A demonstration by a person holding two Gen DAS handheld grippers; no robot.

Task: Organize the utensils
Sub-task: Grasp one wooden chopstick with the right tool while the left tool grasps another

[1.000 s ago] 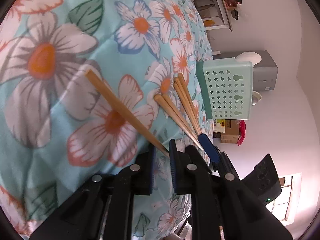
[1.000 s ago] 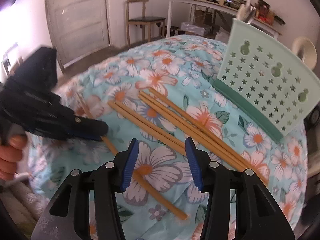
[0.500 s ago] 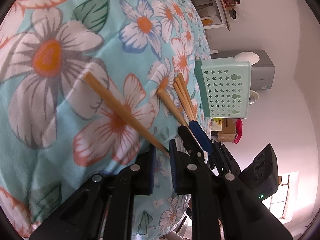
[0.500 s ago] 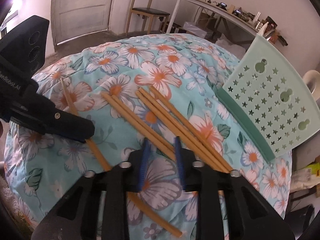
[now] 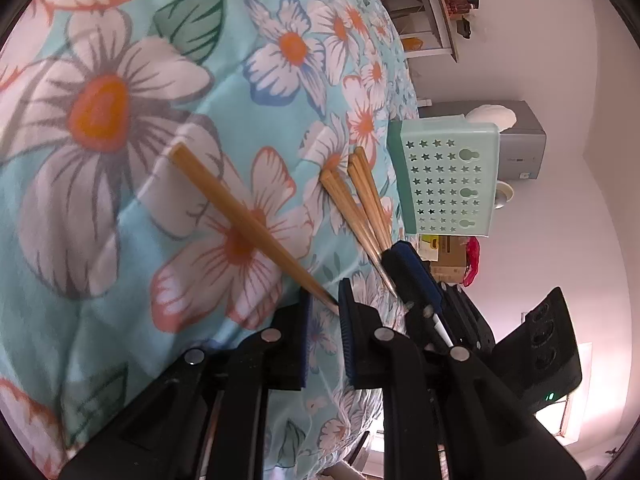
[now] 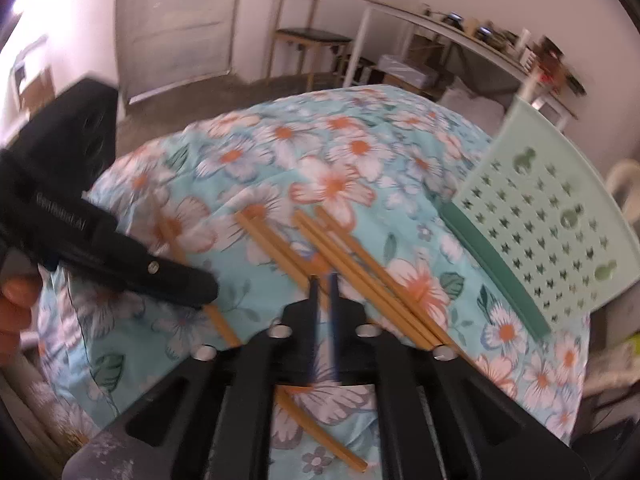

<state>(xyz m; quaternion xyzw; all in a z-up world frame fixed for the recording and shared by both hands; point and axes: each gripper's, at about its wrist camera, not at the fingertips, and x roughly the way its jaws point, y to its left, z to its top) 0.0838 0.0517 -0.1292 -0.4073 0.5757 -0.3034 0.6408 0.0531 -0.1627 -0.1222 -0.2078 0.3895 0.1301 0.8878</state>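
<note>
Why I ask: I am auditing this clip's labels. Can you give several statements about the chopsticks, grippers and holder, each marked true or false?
1. All chopsticks are already in the mint holder. False: they lie on the floral cloth, beside the star-holed holder.
2. One lone chopstick lies apart from the grouped chopsticks. True.
3. The right gripper gapes wide. False: its jaws are almost together, at the grouped chopsticks.
4. The lone chopstick's narrow tip sits between the pads of the left gripper. True.
</note>
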